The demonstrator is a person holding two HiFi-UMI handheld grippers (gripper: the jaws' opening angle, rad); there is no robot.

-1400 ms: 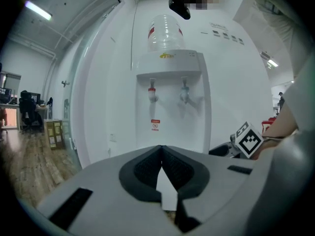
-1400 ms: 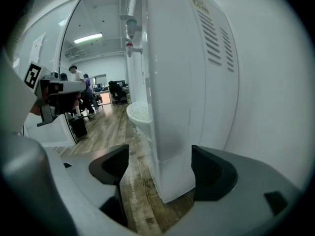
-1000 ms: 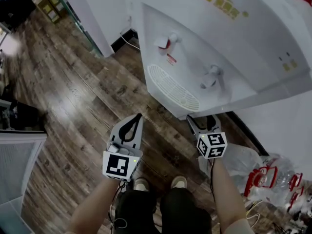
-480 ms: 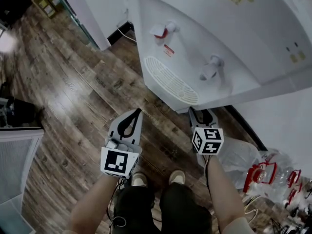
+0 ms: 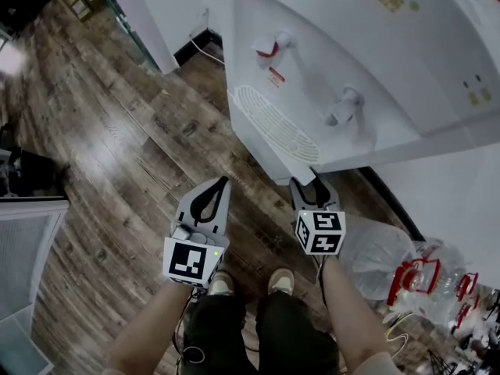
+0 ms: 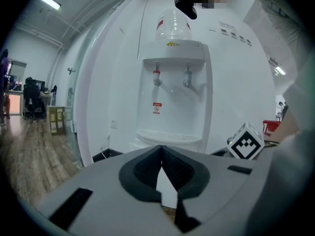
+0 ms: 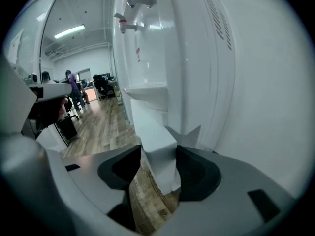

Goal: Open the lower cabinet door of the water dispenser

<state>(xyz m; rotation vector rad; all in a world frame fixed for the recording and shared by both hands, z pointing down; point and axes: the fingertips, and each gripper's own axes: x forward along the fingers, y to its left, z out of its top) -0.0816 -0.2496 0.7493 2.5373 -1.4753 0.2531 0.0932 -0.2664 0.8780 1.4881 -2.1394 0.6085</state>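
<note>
The lower cabinet door (image 7: 157,154) is sitting at the base of the water dispenser (image 5: 375,53), 6 o'clock from its drip grille (image 5: 277,131). Your right gripper (image 5: 306,184) is pinching its edge, jaws half apart, having just been closing and then easing slightly. Your left gripper (image 5: 221,182), at its 9 o'clock, is hanging closed and empty.

Wood floor (image 5: 117,155) w/ clear bottles (image 5: 375,255)

Left hand-held gripper (image 5: 223,183) closed, right (image 5: 306,183) loosening (something gripped)

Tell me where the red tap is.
Left gripper view: the red tap sits on the water dispenser's front, left of the other tap and above the drip tray.
</note>
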